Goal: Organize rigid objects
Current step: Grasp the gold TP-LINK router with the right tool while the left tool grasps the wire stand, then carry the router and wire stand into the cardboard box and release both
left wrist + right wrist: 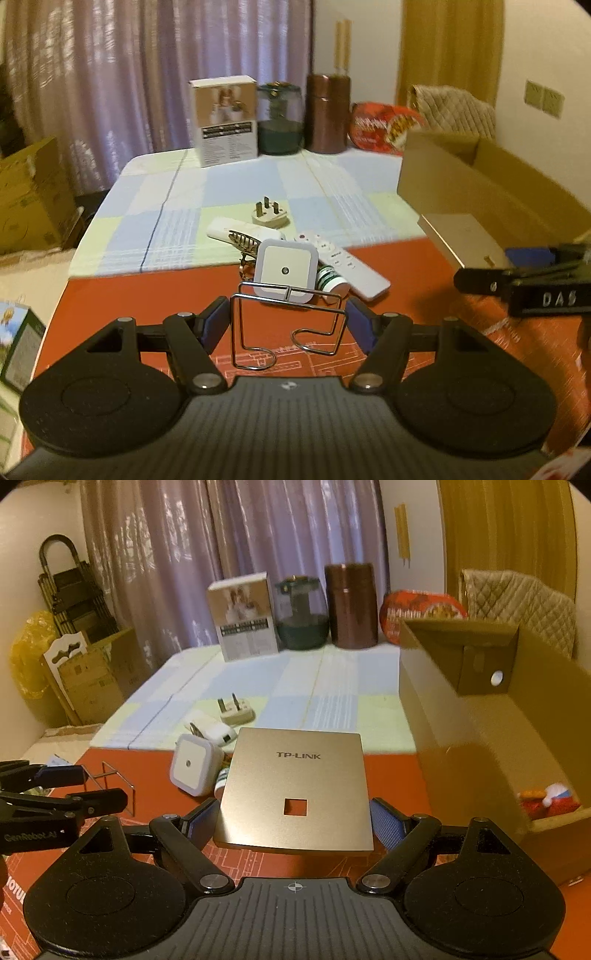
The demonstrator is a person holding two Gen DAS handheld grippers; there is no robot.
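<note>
My left gripper point(286, 320) is shut on a chrome wire holder point(236, 332), its blue pads pressing the frame's two sides above the red mat. In the right wrist view that gripper point(79, 786) shows at the left edge with the wire holder point(110, 775). My right gripper point(293, 821) is shut on a flat gold TP-LINK panel point(295, 775), held by its side edges. On the table beyond lie a white square night light point(282, 271), a white remote point(354, 269), a green-and-white bottle point(332, 282), a hair clip point(243, 240) and a beige plug adaptor point(269, 218).
An open cardboard box point(436, 701) stands at the right with a red-and-white toy point(546, 799) inside. At the table's back stand a white carton point(225, 122), a glass jar point(279, 118), a brown canister point(327, 112) and a red packet point(384, 127). More cartons sit at the left.
</note>
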